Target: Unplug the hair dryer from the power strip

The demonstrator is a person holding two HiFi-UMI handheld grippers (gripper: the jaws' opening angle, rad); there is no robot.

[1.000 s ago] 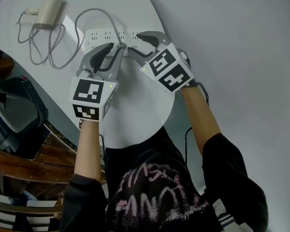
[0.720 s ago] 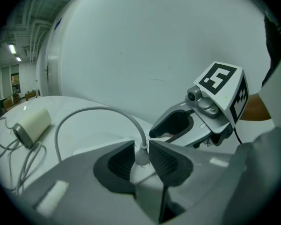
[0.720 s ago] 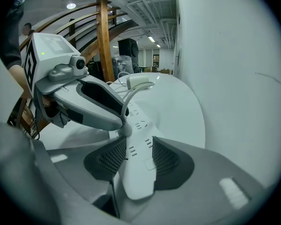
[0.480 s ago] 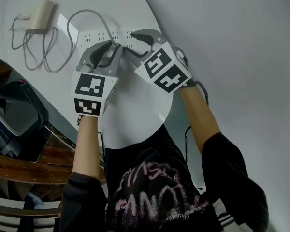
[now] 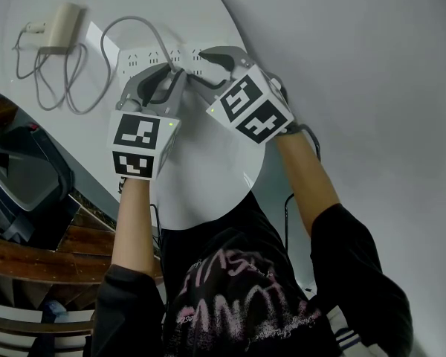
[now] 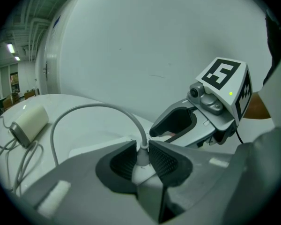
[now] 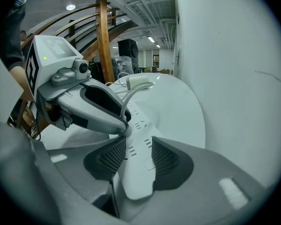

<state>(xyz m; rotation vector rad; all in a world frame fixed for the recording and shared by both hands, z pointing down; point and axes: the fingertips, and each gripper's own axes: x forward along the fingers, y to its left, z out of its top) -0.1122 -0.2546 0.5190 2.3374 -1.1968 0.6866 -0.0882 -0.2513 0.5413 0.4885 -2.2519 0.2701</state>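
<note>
Plug [image 6: 140, 157] upright in power strip [image 7: 133, 182], clamped by left gripper [image 6: 141, 145]; right gripper [image 7: 138, 140] grips strip endwise.

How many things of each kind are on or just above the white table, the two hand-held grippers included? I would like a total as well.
grippers: 2, the left gripper and the right gripper
power strip: 1
plug, with its grey cable: 1
hair dryer: 1
total: 5
</note>
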